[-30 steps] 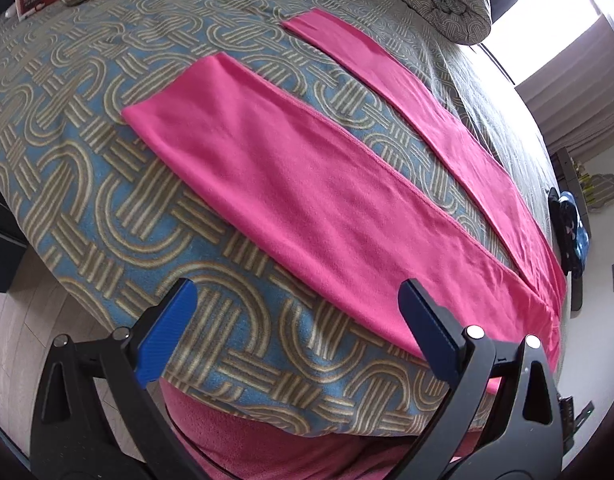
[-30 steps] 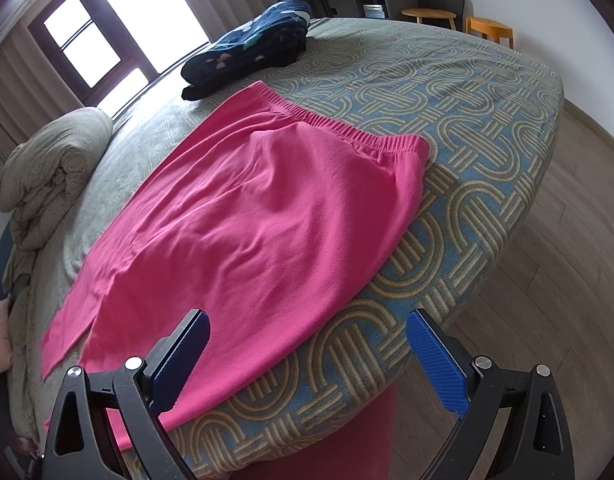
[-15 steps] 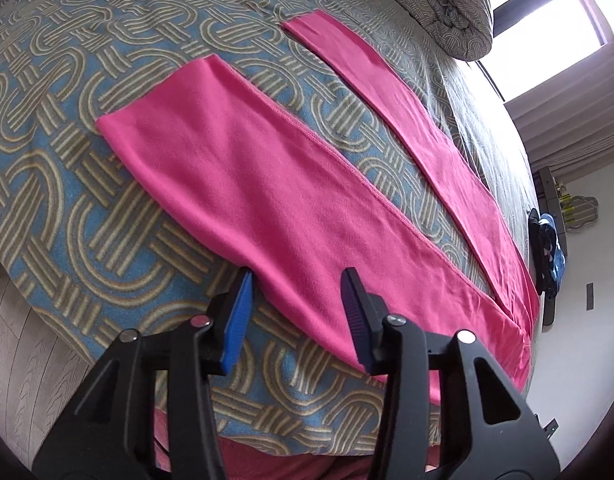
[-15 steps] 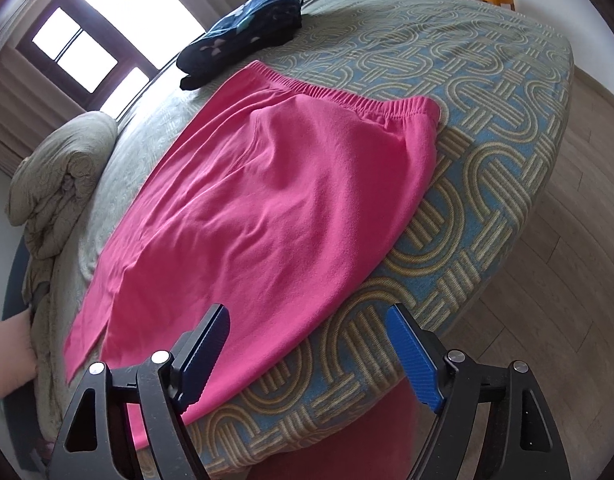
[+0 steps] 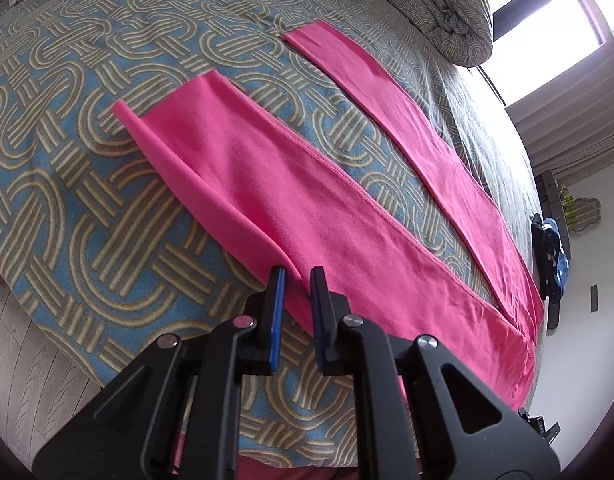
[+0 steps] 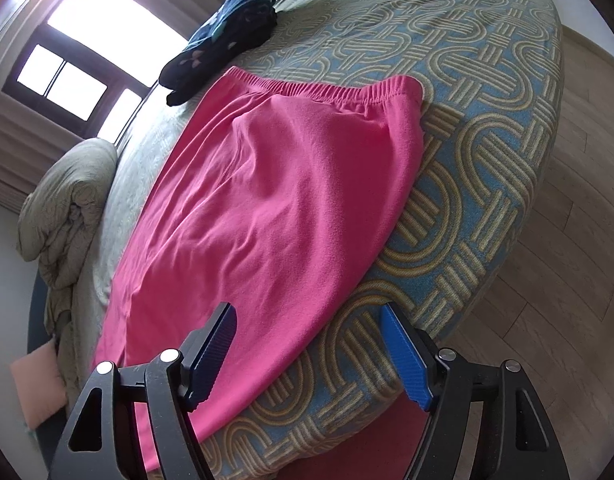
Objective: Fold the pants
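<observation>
Left gripper (image 5: 295, 280) is pinched nearly closed on the near edge of the pants (image 5: 267, 184), low centre of the left view, with a ridge of pink cloth caught between the blue pads. From there the near leg runs away toward the upper left, long axis diagonal, its hem lying flat on the bed (image 5: 67, 160). The far leg splits off toward the upper centre, a bare strip of patterned cover showing between the two.

Over in the right view, the right gripper (image 6: 307, 344) is spread wide and holds nothing. It sits at the bottom of frame, straddling the near side edge of the pants (image 6: 291, 200), left finger over the cloth, right finger over the bed (image 6: 487, 160). The waistband lies ahead, upper centre, elastic gathered, with dark clothes (image 6: 223, 36) just beyond its far corner.

The fabric looks soft and matte, mostly smooth, with light creases around the seat. Left has the grab; I judge the right needs to close on that side edge before the near half lifts over onto the far leg.
</observation>
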### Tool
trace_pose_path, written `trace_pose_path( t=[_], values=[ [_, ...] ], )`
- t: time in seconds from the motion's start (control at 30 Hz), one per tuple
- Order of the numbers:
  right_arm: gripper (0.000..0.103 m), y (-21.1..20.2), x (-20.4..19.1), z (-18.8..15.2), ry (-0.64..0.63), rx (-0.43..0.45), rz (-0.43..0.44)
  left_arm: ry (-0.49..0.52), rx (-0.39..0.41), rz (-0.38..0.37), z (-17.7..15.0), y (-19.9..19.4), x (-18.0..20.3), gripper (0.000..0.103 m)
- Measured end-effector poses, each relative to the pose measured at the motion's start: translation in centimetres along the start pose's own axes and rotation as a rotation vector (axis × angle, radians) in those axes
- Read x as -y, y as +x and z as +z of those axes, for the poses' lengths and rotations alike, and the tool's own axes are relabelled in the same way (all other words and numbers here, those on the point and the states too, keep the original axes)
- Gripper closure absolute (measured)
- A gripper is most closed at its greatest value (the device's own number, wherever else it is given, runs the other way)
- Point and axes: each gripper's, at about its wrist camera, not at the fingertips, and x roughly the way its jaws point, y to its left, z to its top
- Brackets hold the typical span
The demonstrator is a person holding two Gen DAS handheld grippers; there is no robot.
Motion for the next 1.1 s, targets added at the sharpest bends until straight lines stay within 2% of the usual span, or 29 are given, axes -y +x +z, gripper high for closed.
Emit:
trace_pose_path(
  t=[0.13,0.2,0.33,0.37,0.4,0.47,0.57,0.7,0.73,0.8,0.87,0.97,1.03,1.07,1.1],
  values=[
    [0.042,0.5,-0.4,0.3,0.008,-0.001,0.020,-0.012,-0.004,-0.005,0.1,0.2,0.0,0.089],
    [0.056,0.9,-0.6,0.3,0.019,-0.011,0.052,-0.019,-0.006,-0.008,0.1,0.1,0.0,0.089],
    [0.074,2.5,-0.7,0.5,0.030,-0.039,0.078,-0.029,-0.003,-0.003,0.3,0.1,-0.4,0.089],
    [0.087,2.6,-0.8,0.6,0.021,-0.032,0.062,-0.036,-0.002,-0.002,0.4,0.1,-0.6,0.089],
    [0.094,2.7,-0.8,0.6,0.016,-0.026,0.048,-0.044,-0.001,-0.002,0.5,0.1,-0.7,0.089],
    [0.096,2.5,-0.8,0.7,0.006,-0.016,0.055,-0.050,-0.001,-0.005,0.6,0.1,-0.8,0.089],
    [0.097,2.2,-1.0,0.7,-0.006,-0.008,0.056,-0.035,-0.006,0.013,0.7,0.3,-0.6,0.095],
    [0.098,2.4,-0.8,0.7,0.004,-0.013,0.054,-0.049,-0.037,0.039,0.8,0.5,-0.6,0.095],
    [0.098,2.5,-0.8,0.7,0.004,-0.014,0.053,-0.069,-0.047,0.043,0.8,0.6,-0.9,0.092],
    [0.096,2.5,-0.7,0.7,0.006,-0.020,0.054,-0.124,-0.069,0.038,0.7,0.7,-1.6,0.069],
    [0.096,2.6,-0.7,0.8,0.009,-0.029,0.050,-0.173,-0.065,-0.013,0.6,0.6,-2.0,0.061],
    [0.093,2.7,-0.8,0.8,0.006,-0.034,0.047,-0.181,-0.072,-0.015,0.8,0.7,-1.8,0.056],
    [0.088,2.8,-0.9,0.7,0.011,-0.039,0.052,-0.153,-0.066,0.005,0.9,0.8,-1.3,0.056],
    [0.086,2.9,-1.0,0.7,0.011,-0.040,0.055,-0.131,-0.062,0.017,0.9,0.9,-1.0,0.060],
    [0.086,2.9,-1.0,0.7,0.010,-0.040,0.054,-0.106,-0.053,0.039,1.0,0.9,-0.8,0.081]
  ],
)
